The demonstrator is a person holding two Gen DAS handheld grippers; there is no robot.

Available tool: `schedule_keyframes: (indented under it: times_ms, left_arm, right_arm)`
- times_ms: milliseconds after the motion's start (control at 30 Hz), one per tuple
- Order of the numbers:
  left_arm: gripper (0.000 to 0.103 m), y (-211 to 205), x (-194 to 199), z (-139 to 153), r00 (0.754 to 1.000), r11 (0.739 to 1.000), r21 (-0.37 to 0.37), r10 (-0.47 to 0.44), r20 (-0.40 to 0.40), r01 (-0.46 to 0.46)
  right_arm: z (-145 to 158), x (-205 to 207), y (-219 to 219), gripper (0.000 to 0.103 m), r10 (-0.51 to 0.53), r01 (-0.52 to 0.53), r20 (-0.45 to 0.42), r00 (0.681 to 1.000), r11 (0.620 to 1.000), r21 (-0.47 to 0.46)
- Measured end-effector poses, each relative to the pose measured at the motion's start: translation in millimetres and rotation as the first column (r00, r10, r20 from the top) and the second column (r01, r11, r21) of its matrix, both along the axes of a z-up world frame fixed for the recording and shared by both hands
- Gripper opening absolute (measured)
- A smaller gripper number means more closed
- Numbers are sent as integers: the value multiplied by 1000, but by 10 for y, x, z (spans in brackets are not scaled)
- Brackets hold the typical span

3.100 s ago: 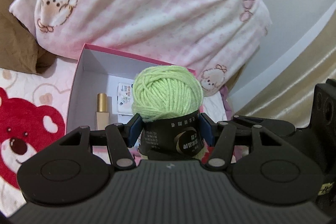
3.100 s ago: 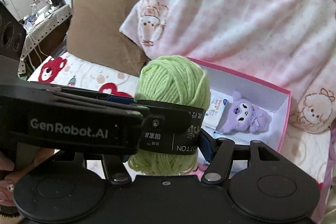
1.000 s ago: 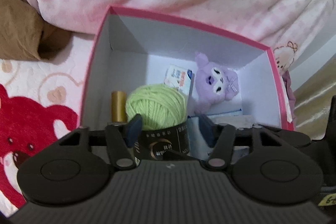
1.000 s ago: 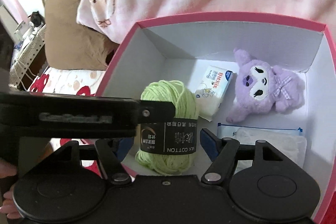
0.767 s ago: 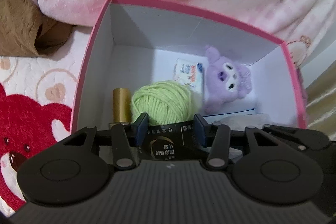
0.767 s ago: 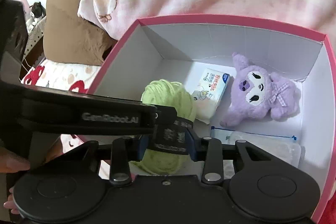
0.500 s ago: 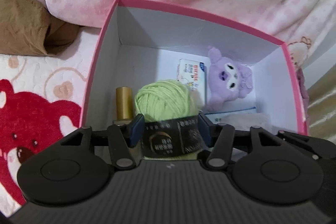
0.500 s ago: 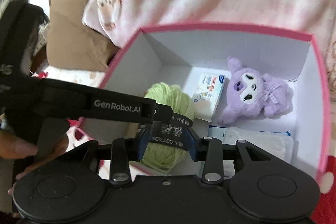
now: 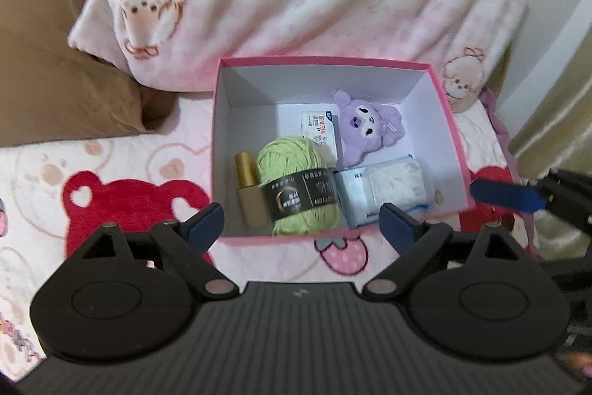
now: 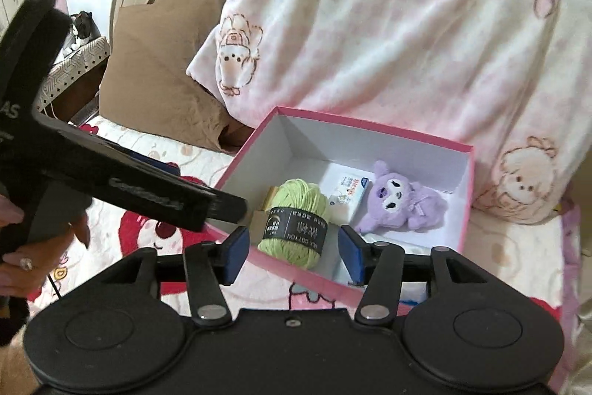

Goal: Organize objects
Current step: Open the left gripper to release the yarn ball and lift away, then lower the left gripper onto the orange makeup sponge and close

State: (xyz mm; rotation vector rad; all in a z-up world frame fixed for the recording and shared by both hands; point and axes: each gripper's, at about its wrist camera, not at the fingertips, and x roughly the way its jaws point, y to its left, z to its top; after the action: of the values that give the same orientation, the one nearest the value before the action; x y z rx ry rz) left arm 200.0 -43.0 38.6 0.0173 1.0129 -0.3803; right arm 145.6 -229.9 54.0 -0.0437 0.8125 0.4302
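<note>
Inside pink box (image 9: 449, 136): green yarn ball (image 9: 296, 187) w/ black band; both grippers' jaws apart, just opening.

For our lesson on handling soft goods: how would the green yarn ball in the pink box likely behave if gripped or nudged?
The green yarn ball looks soft, so it would probably squash. Its rounded shape might roll, though the gold-capped bottle and white packet beside it likely hem it in.

The black band (image 10: 294, 228) around the green yarn ball (image 10: 296, 206) reads "MILK COTTON".
</note>
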Motion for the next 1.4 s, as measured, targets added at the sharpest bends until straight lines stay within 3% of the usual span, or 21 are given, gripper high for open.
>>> schedule_keyframes:
  times_ms: [67,300,533,733,833,1067,1300,1400]
  left_arm:
    - [92,70,-115,124,1000,1000,6,-16,14,16]
    - [94,235,-543,420,995,996,0,-85,51,85]
    - [99,261,-911,390,990,990,-29,-137,7,138]
    - [99,266,-1112,203,990,988,-61,-144,4,144]
    - [99,256,-1142,44,989,986,-84,-148,-16,146]
    - [99,160,-1137,-389,988,987,-56,-153,-9,152]
    - [99,203,-1029,-850,994,992,-79,-105,-31,102]
    - [99,198,-1022,-991,996,993,-68,-94,1,94]
  right_arm:
    - [99,-94,-37,66,12,-11,-21,1000,1000,27]
    - [284,-489,-150,69,11,-9,-46,999,999,39]
    - [269,-855,-205,78,-1,1,-51,999,1000,9]
    - [152,-1084,-184,88,8,-9,-46,999,1000,-22]
    - [56,-1158,-192,88,-3,2,-61,998,1000,-12]
    - [-343,-1201,-131,88,-12,10,-98,995,1000,-25]
    - [-743,-1171,41,88,-28,25,-31,999,995,-96]
    - [-900,-1118,114,88,-36,34,-14,999,992,-120]
